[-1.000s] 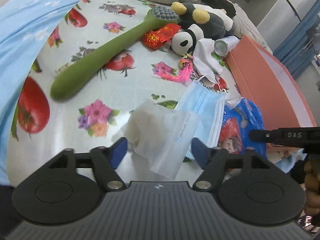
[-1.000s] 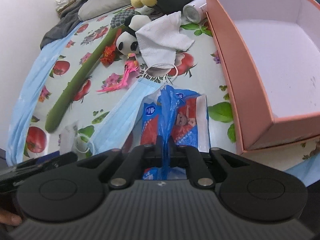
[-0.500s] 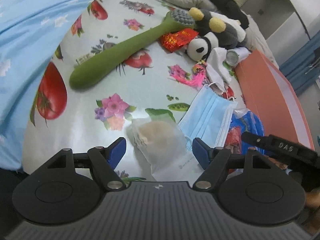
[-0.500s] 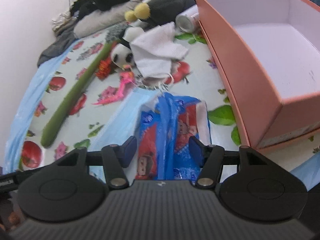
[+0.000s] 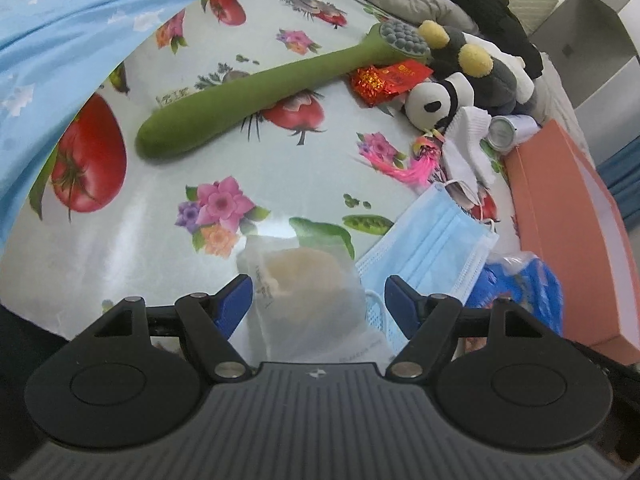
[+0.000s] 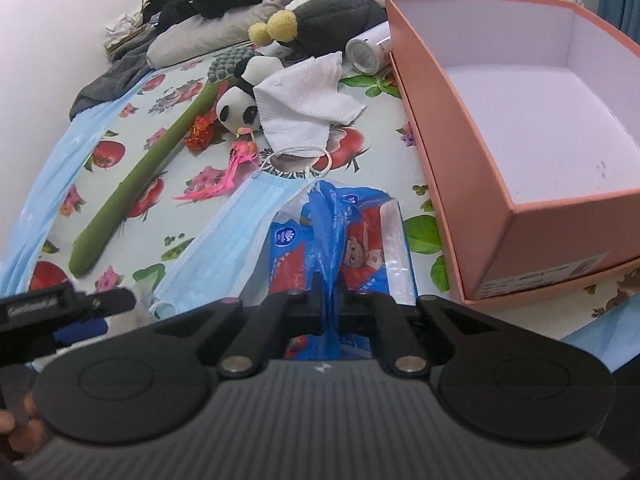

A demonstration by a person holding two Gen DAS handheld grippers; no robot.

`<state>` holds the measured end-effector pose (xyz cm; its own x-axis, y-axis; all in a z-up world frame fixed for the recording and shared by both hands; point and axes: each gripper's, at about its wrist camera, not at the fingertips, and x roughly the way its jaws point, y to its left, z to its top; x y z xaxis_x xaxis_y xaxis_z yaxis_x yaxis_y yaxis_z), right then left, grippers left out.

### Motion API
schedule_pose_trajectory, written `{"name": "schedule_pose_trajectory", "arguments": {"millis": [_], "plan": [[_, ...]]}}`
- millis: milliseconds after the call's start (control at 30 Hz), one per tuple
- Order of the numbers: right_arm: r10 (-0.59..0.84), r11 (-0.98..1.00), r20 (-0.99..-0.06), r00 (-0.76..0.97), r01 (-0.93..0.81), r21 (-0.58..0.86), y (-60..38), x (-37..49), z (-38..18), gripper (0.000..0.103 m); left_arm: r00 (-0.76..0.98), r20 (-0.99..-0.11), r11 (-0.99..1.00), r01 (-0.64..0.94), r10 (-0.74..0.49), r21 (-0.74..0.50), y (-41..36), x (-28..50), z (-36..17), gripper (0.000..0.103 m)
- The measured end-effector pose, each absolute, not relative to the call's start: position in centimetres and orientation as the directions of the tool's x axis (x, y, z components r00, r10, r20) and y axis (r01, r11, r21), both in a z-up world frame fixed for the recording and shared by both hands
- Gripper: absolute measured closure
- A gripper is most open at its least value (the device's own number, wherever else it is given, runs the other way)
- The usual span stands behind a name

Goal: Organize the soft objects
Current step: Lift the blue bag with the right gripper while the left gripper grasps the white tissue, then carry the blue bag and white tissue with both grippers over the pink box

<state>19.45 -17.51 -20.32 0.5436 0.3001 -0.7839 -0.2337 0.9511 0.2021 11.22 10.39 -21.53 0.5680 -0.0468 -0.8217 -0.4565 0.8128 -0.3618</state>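
Right gripper (image 6: 329, 300) closed on the blue plastic of the tissue pack (image 6: 352, 236), a pinched fold of the wrapper running up between its fingers; the pack lies on the fruit-print cloth (image 5: 120, 240) just beside the orange box (image 6: 472, 168) (box interior shows only its pale floor). Left gripper (image 5: 318, 300) open, its blue fingertips (image 5: 236, 296) standing either side of a translucent pouch (image 5: 304, 292) with something beige inside; no pad presses on it. Pouch lies on the cloth, its right edge touching the blue face mask (image 5: 432, 240). Mask overlaps the tissue pack's left side. Further back: white cloth (image 6: 308, 100) draped by the panda plush (image 6: 236, 110), pink tassel (image 6: 232, 176), long green massager (image 5: 256, 96), red foil packet (image 5: 384, 80), small can (image 6: 366, 54) against the box's far corner. A hand (image 6: 16, 420) shows at the lower left of the right wrist view.
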Motion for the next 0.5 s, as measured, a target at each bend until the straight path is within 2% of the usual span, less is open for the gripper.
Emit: {"name": "schedule_pose_trajectory", "arguments": {"millis": [167,200,333,367,400,500], "plan": [[0.296,0.952,-0.782,0.549,-0.234,0.197,-18.0,19.2,-20.1,0.097,0.542,-0.841,0.852,-0.439,-0.003,-0.285,9.3,12.4,-21.8,0.029],[0.298,0.952,-0.782,0.548,-0.234,0.198,-18.2,19.2,-20.0,0.097,0.537,-0.843,0.862,-0.426,-0.001,-0.273,9.1,12.6,-21.8,0.035],[0.305,0.949,-0.785,0.540,-0.239,0.204,-18.6,19.2,-20.0,0.097,0.530,-0.847,0.889,-0.401,0.031,-0.219,8.3,12.7,-21.8,0.042],[0.306,0.949,-0.785,0.538,-0.242,0.204,-18.5,19.2,-20.0,0.097,0.532,-0.846,0.895,-0.394,0.038,-0.207,8.1,12.7,-21.7,0.047],[0.308,0.948,-0.785,0.537,-0.246,0.204,-18.5,19.1,-20.0,0.097,0.535,-0.844,0.899,-0.388,0.040,-0.204,8.0,12.6,-21.6,0.060],[0.317,0.944,-0.784,0.534,-0.259,0.205,-18.5,19.0,-19.8,0.097,0.537,-0.842,0.903,-0.382,0.044,-0.197,7.8,12.4,-21.5,0.065]]}}
